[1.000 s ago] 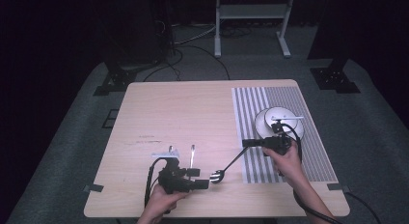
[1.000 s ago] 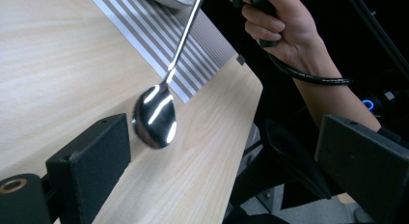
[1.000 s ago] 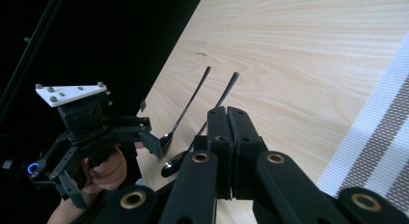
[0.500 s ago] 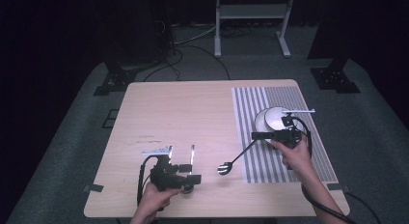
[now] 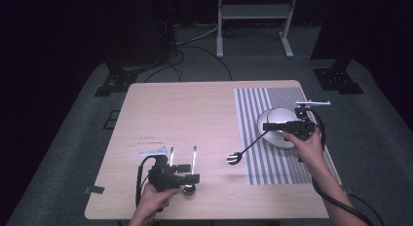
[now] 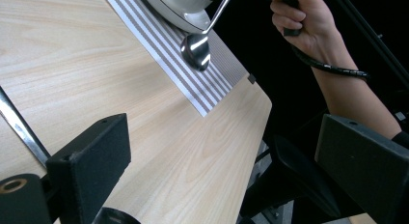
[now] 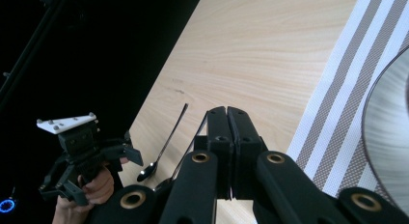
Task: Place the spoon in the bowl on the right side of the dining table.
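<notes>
Right gripper [image 5: 267,127], jaws clamped on the handle of a spoon [image 5: 234,158], holds it slanting above the table [image 5: 195,109] at the striped mat's [image 5: 253,138] near-left edge. Left gripper [image 5: 182,157], jaws apart, straddles a second spoon [image 5: 191,173] near the table's front edge.

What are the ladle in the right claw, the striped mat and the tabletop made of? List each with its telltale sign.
Long-handled shiny ladle: seemingly polished metal, since its bowl mirrors bright highlights.
Grey-and-white striped rectangular mat: probably woven fabric or vinyl; it lies flat, thin and matte, but the weave is too small to tell.
Pale rectangular tabletop: light wood or wood-look laminate, with visible grain lines and a soft sheen.
</notes>
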Tool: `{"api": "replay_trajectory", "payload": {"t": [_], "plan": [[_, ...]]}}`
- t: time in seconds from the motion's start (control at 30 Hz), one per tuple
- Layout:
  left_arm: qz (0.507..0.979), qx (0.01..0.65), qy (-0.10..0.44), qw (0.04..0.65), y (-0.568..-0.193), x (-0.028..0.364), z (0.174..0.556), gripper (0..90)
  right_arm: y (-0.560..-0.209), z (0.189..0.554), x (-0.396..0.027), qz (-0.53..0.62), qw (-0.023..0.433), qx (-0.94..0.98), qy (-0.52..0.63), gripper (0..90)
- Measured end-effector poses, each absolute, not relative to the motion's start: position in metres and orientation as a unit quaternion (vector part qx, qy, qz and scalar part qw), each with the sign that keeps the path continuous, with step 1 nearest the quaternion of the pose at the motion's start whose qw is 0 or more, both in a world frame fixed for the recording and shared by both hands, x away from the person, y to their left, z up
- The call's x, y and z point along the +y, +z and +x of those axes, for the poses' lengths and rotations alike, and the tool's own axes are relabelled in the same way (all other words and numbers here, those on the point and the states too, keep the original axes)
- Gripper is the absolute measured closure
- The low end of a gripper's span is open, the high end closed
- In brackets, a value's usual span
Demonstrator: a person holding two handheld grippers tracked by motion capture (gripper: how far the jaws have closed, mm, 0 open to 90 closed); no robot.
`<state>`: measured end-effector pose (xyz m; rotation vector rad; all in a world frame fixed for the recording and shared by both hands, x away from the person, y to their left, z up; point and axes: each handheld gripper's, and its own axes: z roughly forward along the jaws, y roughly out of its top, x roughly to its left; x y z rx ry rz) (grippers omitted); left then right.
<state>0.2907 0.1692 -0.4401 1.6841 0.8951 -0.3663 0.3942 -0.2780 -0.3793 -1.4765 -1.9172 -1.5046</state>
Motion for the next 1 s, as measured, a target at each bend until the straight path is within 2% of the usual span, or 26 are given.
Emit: {"api": "replay_trajectory", "payload": {"t": [1.0], "plan": [[0.711, 0.388, -0.153, 0.566, -0.441, 0.175, 0.292, 3.9, -0.354, 0.417, -0.323, -0.567, 0.091, -0.622, -0.533, 88.8]]}}
